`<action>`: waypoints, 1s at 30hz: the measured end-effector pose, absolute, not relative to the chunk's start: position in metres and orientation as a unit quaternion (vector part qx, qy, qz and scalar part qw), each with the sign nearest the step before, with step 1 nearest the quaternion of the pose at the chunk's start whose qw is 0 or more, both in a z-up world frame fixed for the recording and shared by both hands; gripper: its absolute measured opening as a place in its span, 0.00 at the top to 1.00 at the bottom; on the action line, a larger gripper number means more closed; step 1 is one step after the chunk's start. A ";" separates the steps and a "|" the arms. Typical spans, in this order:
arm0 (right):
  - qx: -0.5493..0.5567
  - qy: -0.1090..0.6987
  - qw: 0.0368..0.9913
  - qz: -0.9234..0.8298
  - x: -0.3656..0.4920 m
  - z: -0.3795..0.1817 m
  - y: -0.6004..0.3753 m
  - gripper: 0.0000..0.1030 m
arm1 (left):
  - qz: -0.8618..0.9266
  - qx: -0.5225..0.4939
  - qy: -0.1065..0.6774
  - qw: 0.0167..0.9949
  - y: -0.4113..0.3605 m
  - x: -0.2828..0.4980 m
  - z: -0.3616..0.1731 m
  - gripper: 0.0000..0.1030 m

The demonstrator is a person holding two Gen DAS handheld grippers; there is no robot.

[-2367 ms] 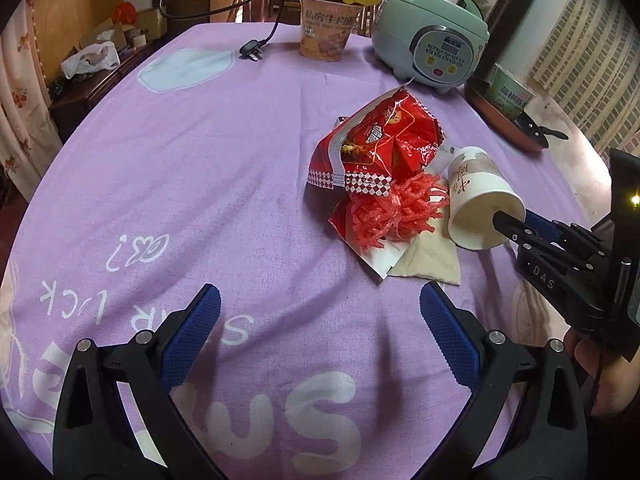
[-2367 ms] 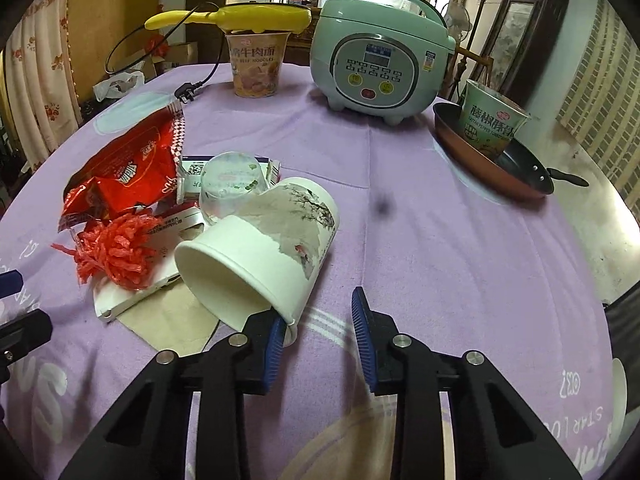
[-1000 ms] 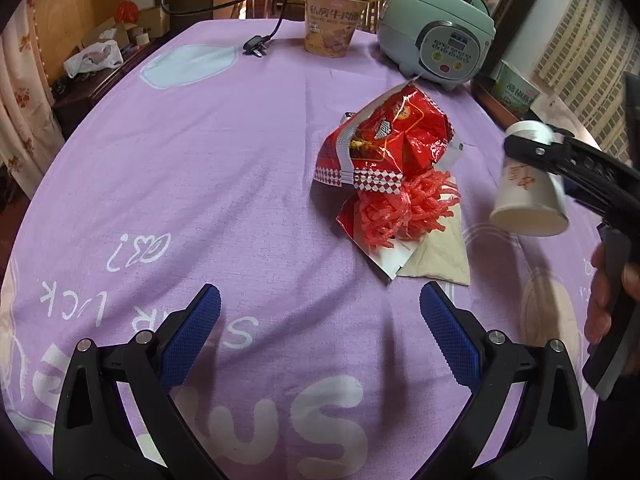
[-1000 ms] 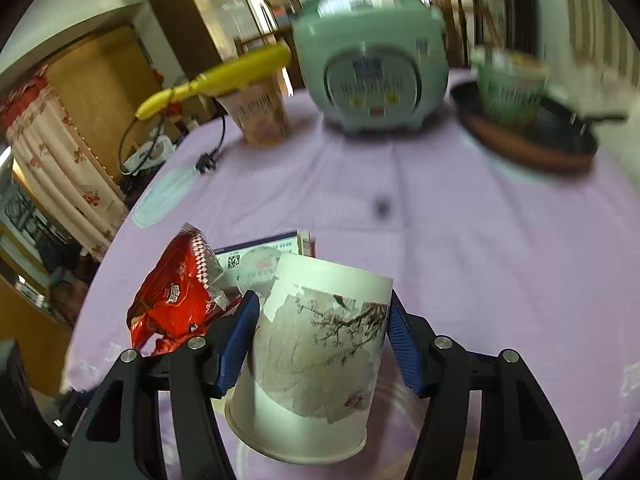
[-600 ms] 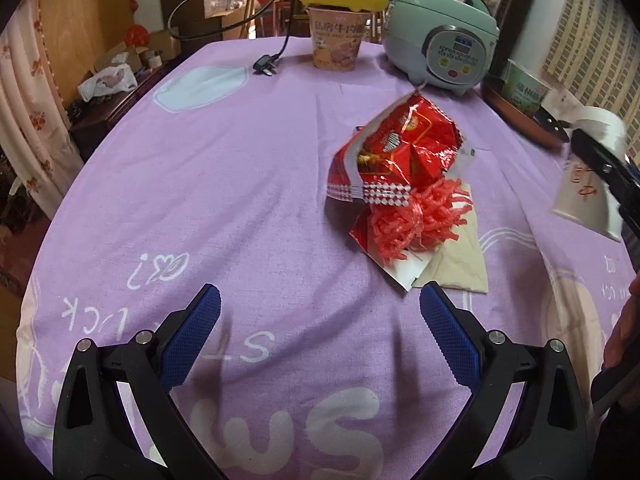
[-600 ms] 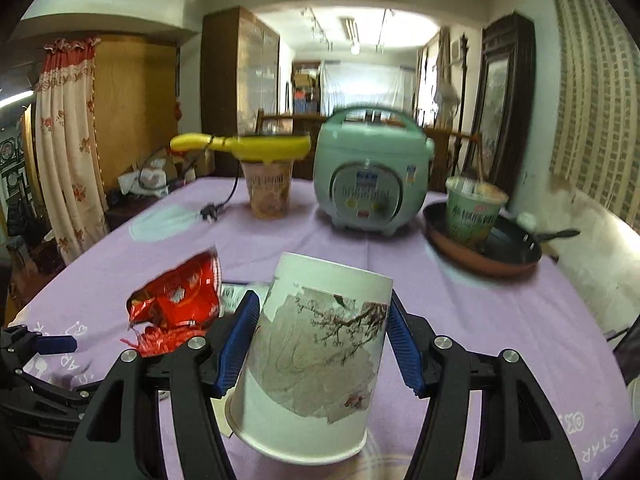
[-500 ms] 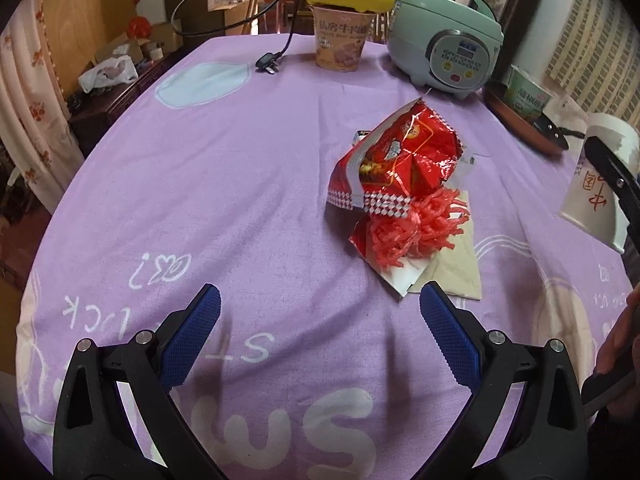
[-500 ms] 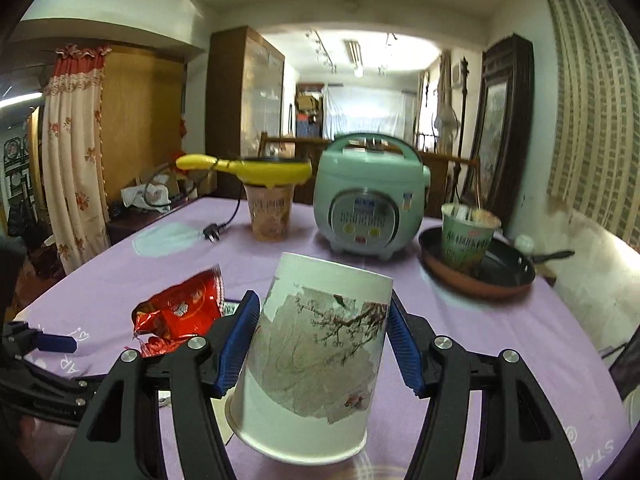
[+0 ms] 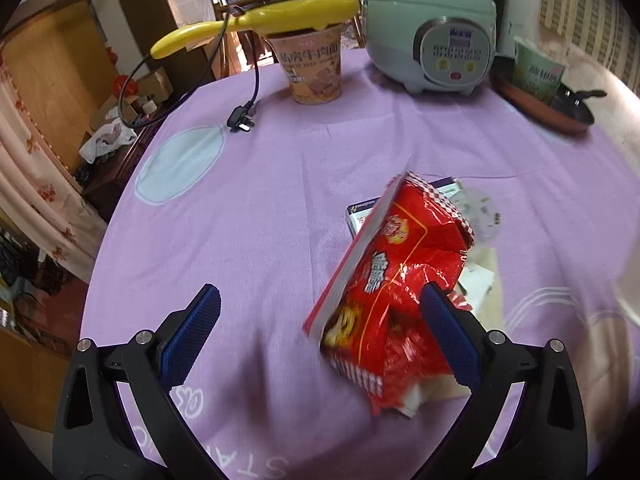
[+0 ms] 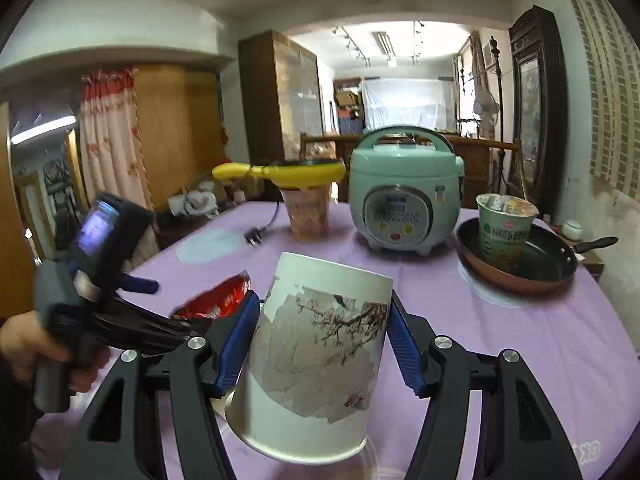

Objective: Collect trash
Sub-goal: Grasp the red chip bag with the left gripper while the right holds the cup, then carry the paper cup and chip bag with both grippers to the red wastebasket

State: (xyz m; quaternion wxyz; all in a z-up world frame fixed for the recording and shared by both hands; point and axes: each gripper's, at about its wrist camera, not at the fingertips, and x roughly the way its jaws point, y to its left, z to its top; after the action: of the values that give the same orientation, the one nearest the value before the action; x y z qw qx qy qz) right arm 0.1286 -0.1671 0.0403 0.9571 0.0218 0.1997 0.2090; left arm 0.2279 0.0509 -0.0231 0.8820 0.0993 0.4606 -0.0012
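My right gripper [image 10: 322,344] is shut on a white paper cup [image 10: 316,356] with a blossom print, held upside down above the purple tablecloth [image 10: 500,340]. My left gripper [image 9: 320,332] is open, low over the table, its right finger against a red snack bag [image 9: 392,292] that lies between its fingers. Under the bag lie a small white-and-blue box [image 9: 360,216], a clear plastic lid [image 9: 480,216] and a beige napkin [image 9: 486,276]. The red bag also shows in the right wrist view [image 10: 216,298], behind the left gripper's body [image 10: 100,272].
At the far side of the table stand a mint-green rice cooker [image 9: 432,28], an instant noodle cup [image 9: 314,68] with a yellow appliance [image 9: 256,20] on it, its black plug [image 9: 240,120] on the cloth, and a frying pan [image 9: 552,108] holding a green noodle cup [image 9: 538,76].
My left gripper has moved forward and right until the red bag lies between its fingers. My right gripper has lifted the cup higher and levelled out.
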 end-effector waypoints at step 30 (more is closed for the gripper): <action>0.103 0.232 0.945 0.206 0.090 0.047 -0.211 0.39 | -0.066 0.020 0.416 0.907 0.066 0.202 0.039 0.51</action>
State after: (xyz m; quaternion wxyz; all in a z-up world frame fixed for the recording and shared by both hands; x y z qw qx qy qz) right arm 0.0900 -0.2106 0.0467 0.9452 0.1027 0.2315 0.2060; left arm 0.2022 0.0659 0.0387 0.9065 0.0200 0.4164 -0.0665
